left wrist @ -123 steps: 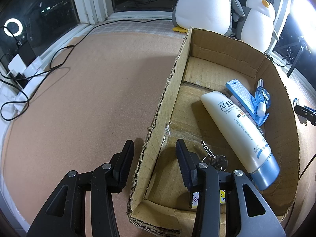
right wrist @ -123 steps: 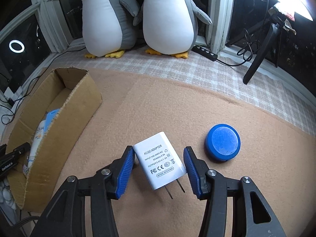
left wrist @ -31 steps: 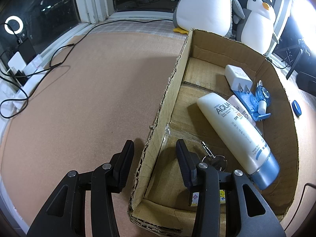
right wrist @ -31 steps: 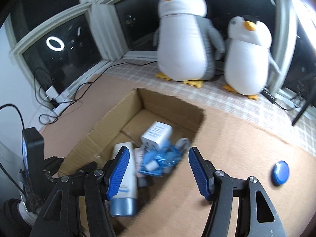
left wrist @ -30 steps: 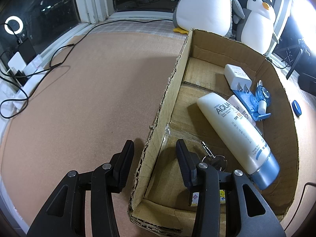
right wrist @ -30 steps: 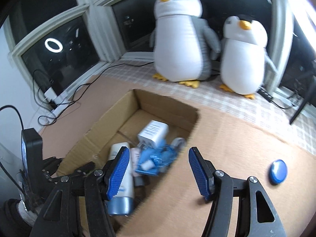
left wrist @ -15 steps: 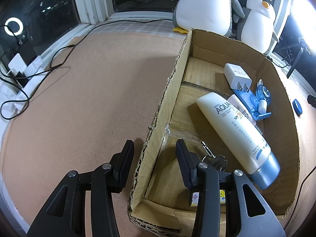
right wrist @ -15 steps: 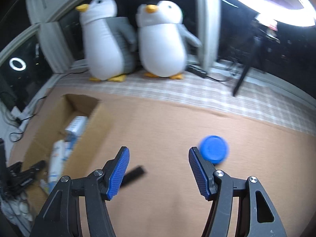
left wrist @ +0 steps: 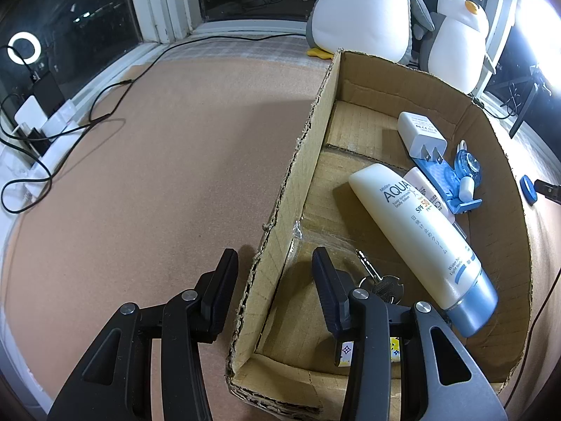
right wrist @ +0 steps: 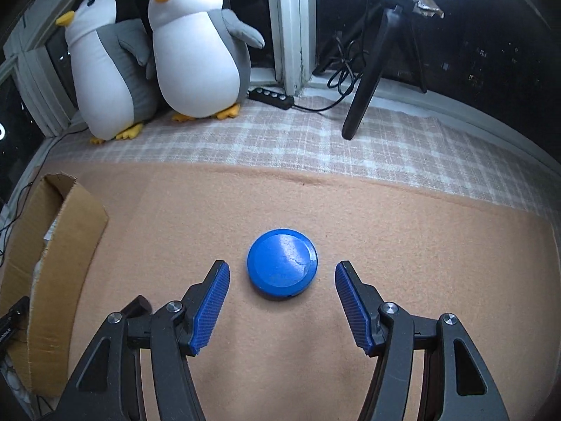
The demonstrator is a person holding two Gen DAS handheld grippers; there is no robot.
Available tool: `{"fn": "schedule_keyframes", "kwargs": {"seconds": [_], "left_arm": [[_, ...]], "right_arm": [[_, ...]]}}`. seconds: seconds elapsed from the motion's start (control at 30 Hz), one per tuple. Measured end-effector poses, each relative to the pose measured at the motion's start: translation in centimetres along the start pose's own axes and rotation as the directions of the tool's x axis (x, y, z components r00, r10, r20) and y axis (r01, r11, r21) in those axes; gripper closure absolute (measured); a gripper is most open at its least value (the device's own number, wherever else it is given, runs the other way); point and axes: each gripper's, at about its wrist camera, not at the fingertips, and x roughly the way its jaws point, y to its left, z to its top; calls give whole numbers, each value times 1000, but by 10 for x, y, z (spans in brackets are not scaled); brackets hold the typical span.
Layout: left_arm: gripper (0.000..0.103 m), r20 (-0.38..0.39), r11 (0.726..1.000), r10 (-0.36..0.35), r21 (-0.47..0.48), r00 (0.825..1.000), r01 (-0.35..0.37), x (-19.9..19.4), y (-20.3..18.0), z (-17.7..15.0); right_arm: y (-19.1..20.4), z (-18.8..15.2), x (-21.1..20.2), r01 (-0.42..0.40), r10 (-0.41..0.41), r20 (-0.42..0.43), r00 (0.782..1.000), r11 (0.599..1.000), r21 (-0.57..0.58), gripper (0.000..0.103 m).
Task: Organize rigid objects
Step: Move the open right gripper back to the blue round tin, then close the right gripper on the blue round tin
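A blue round lid (right wrist: 282,263) lies flat on the tan mat. My right gripper (right wrist: 282,280) is open, with the lid just ahead of and between its blue fingers (right wrist: 212,298), apart from them. The cardboard box (left wrist: 305,161) holds a white lotion tube (left wrist: 420,238), a white charger (left wrist: 420,133), a blue clip holder (left wrist: 452,179) and keys (left wrist: 378,280). My left gripper (left wrist: 273,287) is open and straddles the box's left wall near its front corner, without pinching it. The lid also shows in the left wrist view (left wrist: 527,189).
Two plush penguins (right wrist: 196,52) stand on the checked cloth by the window. A tripod leg (right wrist: 364,94) and a power strip (right wrist: 270,96) are behind the lid. The box's corner (right wrist: 63,217) is at the left. Cables (left wrist: 52,140) lie at the mat's left edge.
My right gripper swung away from the box to the right and came down over the blue lid. The charger now lies in the box. My left gripper has not moved.
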Motion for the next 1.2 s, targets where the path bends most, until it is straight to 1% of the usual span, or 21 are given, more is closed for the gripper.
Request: {"fn": "schedule_keyframes", "kwargs": {"seconds": [0.1, 0.4, 0.6, 0.63, 0.7, 0.73, 0.77, 1.03, 1.2], "left_arm": [[61, 0, 1000, 0, 0, 1000, 0, 0, 0, 0], [61, -1, 1000, 0, -1, 1000, 0, 0, -1, 0], [61, -1, 1000, 0, -1, 1000, 0, 1, -1, 0], [61, -1, 1000, -1, -1, 1000, 1, 1, 0, 0], [61, -1, 1000, 0, -1, 1000, 0, 1, -1, 0], [61, -1, 1000, 0, 0, 1000, 0, 1, -1, 0], [61, 0, 1000, 0, 0, 1000, 0, 1, -1, 0], [61, 0, 1000, 0, -1, 1000, 0, 1, -1, 0], [61, -1, 1000, 0, -1, 1000, 0, 1, -1, 0]], "right_arm": [[2, 1, 10, 2, -2, -22, 1000, 1000, -9, 42], [0, 7, 30, 11, -12, -80, 997, 1000, -7, 41], [5, 9, 31, 21, -24, -92, 995, 999, -32, 41], [5, 9, 31, 22, -25, -93, 995, 999, -32, 43], [5, 10, 30, 25, -28, -94, 995, 999, -35, 50], [5, 10, 30, 24, -28, -94, 995, 999, -37, 55], [6, 10, 29, 21, -25, -96, 995, 999, -39, 57], [10, 5, 24, 17, -23, -91, 996, 998, -58, 57], [18, 1, 8, 8, -12, -68, 998, 998, -61, 57]]}}
